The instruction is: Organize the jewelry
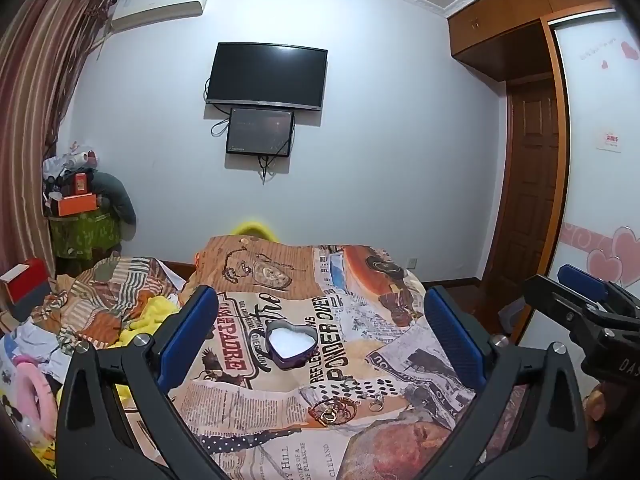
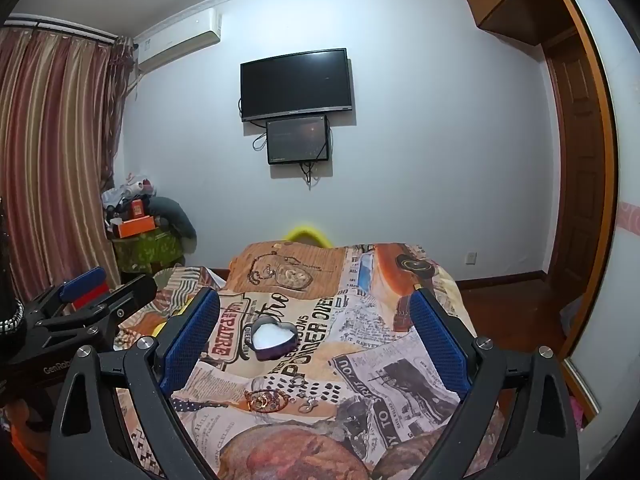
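Note:
A purple heart-shaped jewelry box [image 1: 291,345] with white lining sits open on the printed bedspread [image 1: 400,344]. In front of it lie a gold bracelet with small gold rings [image 1: 333,411], a silver ring [image 1: 376,403] and another small ring [image 1: 349,383]. My left gripper [image 1: 320,344] is open and empty, held above the bed with the box between its blue pads. My right gripper [image 2: 316,344] is open and empty too; its view shows the box [image 2: 273,340], the bracelet [image 2: 265,400] and silver pieces [image 2: 309,403]. Each gripper shows at the edge of the other's view.
The bed fills the foreground; crumpled bedding and clothes [image 1: 100,312] lie at its left. A TV [image 1: 267,76] hangs on the far wall. A wardrobe and door [image 1: 532,184] stand at right, curtains [image 2: 52,160] at left, a cluttered stand [image 1: 80,216] in the corner.

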{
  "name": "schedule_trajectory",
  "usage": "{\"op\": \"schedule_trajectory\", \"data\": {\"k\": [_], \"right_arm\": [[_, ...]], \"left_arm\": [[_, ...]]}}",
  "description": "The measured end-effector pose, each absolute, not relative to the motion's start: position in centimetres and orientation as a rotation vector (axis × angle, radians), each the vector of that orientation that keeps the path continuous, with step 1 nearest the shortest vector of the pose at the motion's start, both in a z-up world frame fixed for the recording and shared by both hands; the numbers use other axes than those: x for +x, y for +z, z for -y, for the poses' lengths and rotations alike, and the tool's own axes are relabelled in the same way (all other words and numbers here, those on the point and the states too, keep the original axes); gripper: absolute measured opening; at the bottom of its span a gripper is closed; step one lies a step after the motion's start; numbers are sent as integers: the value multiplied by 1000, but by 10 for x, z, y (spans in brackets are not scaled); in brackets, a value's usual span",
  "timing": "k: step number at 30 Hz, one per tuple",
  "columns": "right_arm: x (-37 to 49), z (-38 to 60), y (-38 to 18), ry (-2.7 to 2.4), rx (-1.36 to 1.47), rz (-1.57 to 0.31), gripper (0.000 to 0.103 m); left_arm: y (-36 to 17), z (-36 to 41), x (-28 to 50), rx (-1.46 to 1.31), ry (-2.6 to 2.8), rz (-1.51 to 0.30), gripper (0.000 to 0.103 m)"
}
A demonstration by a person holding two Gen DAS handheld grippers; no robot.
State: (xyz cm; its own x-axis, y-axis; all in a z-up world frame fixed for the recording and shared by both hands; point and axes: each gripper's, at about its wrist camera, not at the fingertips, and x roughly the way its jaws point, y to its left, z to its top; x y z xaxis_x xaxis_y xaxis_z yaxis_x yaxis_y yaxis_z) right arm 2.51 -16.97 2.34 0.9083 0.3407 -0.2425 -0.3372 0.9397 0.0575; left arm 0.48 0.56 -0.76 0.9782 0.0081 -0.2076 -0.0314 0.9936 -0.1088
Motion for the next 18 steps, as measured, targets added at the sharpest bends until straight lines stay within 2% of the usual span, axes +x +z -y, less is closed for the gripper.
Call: {"op": "schedule_trajectory", "data": {"k": [18], "right_arm": [[26,168,18,349,13,-258,95]], "left_arm": [[-10,-8,4,-117,20,-212,103]]}}
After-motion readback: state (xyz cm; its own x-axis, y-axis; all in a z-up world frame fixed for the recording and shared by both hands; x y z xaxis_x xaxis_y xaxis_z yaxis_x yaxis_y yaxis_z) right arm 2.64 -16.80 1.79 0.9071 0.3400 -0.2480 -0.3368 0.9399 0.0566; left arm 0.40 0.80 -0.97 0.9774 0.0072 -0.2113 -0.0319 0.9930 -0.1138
